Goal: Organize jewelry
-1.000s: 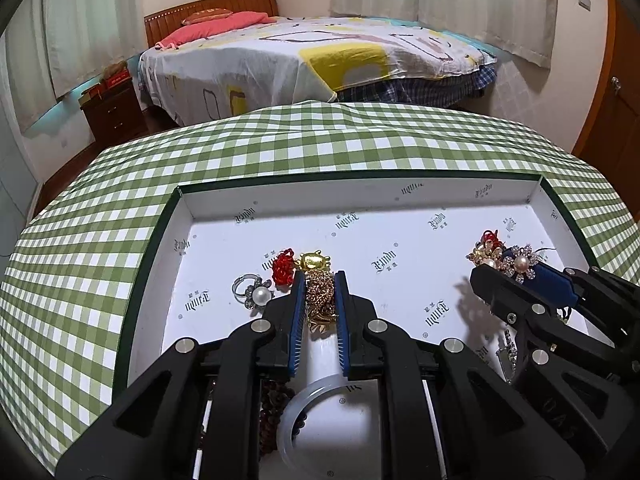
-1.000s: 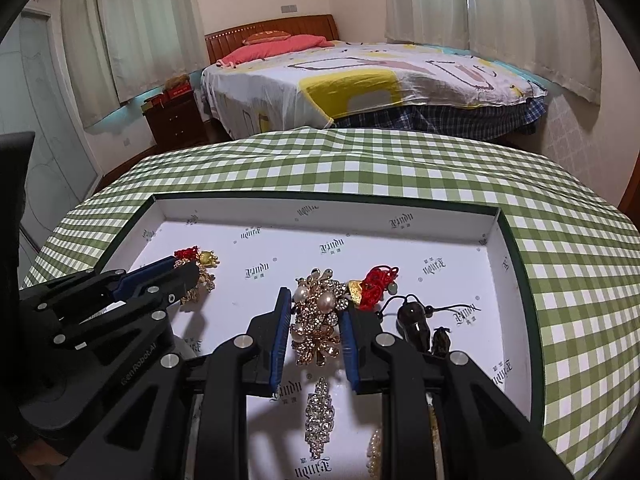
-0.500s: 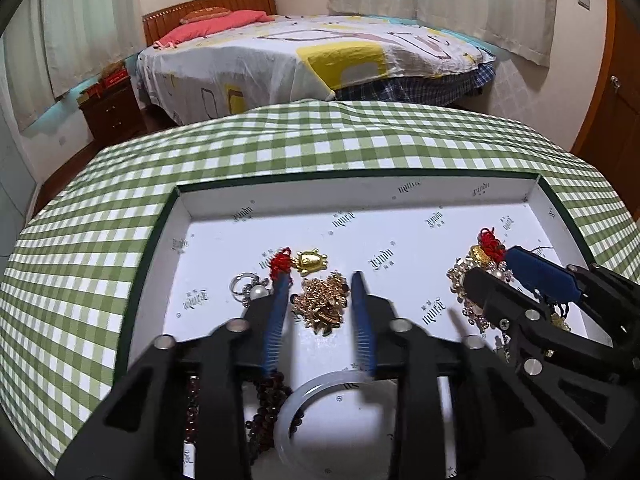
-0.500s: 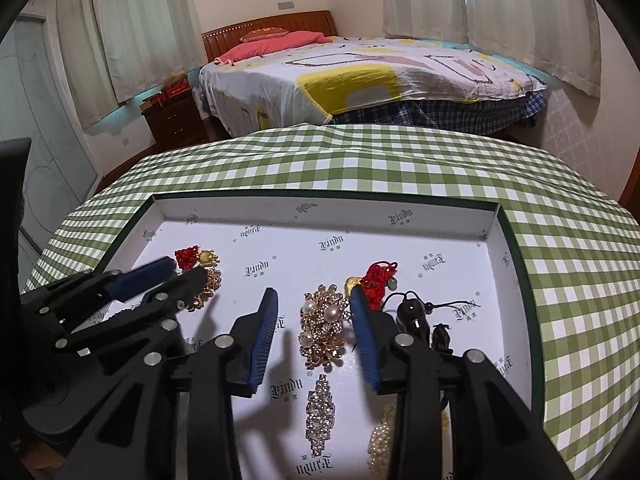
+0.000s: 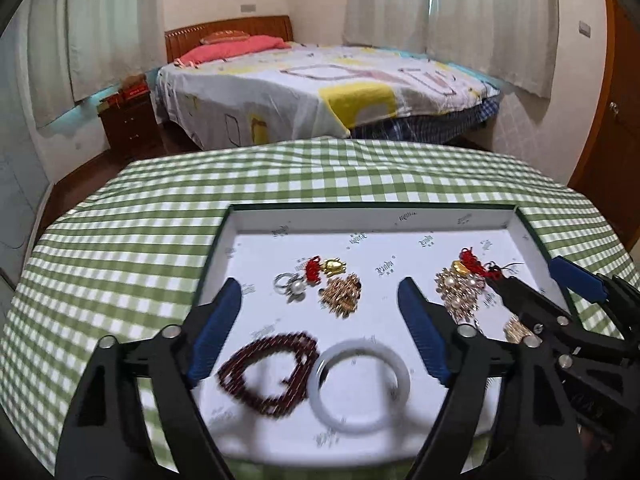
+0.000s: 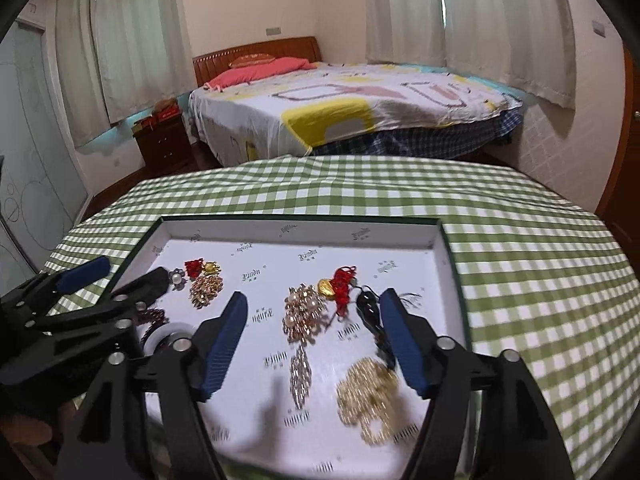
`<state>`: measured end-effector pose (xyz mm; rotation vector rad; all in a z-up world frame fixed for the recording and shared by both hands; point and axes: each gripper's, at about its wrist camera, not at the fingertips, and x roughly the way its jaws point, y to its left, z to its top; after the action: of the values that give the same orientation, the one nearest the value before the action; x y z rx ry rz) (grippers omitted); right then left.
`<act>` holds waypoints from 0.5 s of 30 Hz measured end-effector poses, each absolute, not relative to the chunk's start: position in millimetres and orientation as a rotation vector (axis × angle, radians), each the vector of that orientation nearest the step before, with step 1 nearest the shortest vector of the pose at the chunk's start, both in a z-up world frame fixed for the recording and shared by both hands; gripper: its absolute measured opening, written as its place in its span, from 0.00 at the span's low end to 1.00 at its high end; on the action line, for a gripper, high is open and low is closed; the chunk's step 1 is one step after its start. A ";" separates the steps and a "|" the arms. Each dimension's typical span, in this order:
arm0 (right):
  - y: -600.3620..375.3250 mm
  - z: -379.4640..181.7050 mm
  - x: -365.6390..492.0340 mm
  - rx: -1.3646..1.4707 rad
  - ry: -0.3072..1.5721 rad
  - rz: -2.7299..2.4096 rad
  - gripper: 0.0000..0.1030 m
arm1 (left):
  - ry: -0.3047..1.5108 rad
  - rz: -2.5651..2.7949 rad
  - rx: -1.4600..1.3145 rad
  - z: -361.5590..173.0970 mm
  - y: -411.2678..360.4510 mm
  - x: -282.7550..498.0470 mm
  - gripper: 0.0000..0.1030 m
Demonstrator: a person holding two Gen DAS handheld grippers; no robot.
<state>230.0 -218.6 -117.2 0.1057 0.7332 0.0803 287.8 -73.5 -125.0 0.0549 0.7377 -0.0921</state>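
Note:
A white tray (image 5: 372, 222) with a dark green rim sits on the checked table and holds the jewelry. My left gripper (image 5: 320, 300) is open and empty above it. Below it lie a gold brooch (image 5: 342, 294), a pearl ring (image 5: 290, 286), a dark red bead bracelet (image 5: 272, 368) and a white bangle (image 5: 360, 380). My right gripper (image 6: 312, 308) is open and empty, raised over a pearl-and-gold brooch (image 6: 304, 312), a red-knot gold charm (image 6: 338, 286), a crystal strip (image 6: 300, 372), a gold chain pile (image 6: 370, 396) and a black pendant (image 6: 368, 306).
The table has a green-and-white checked cloth (image 5: 120, 240). A bed (image 5: 320, 92) stands behind it, a wooden nightstand (image 5: 128, 120) to the left, curtains on the walls. The right gripper shows at the right edge of the left wrist view (image 5: 560, 300).
Both grippers let go of their brooches, opened wide and pulled back and up from the tray. The gold brooch and the pearl brooch now lie on the tray floor.

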 end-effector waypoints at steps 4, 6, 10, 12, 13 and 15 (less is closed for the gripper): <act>-222.5 -104.4 205.5 0.119 0.713 0.071 0.70 | 0.697 -0.082 0.053 -105.8 -64.8 254.3 0.85; -222.9 -96.7 189.1 0.118 0.698 0.071 0.71 | 0.669 -0.073 0.055 -96.6 -60.9 238.1 0.86; -220.0 -84.8 162.9 0.101 0.676 0.075 0.74 | 0.637 -0.058 0.046 -79.3 -50.4 205.8 0.87; -220.5 -79.5 152.0 0.099 0.668 0.079 0.74 | 0.627 -0.052 0.039 -72.4 -45.0 191.4 0.88; -220.5 -75.9 145.2 0.099 0.661 0.081 0.74 | 0.624 -0.049 0.038 -69.9 -41.4 185.4 0.89; -220.1 -70.0 134.7 0.098 0.649 0.082 0.75 | 0.614 -0.038 0.039 -64.5 -36.1 173.5 0.89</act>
<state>134.7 -220.1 -70.0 0.0980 0.6490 0.0823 173.5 -36.1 -64.5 0.0389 0.6142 -0.0378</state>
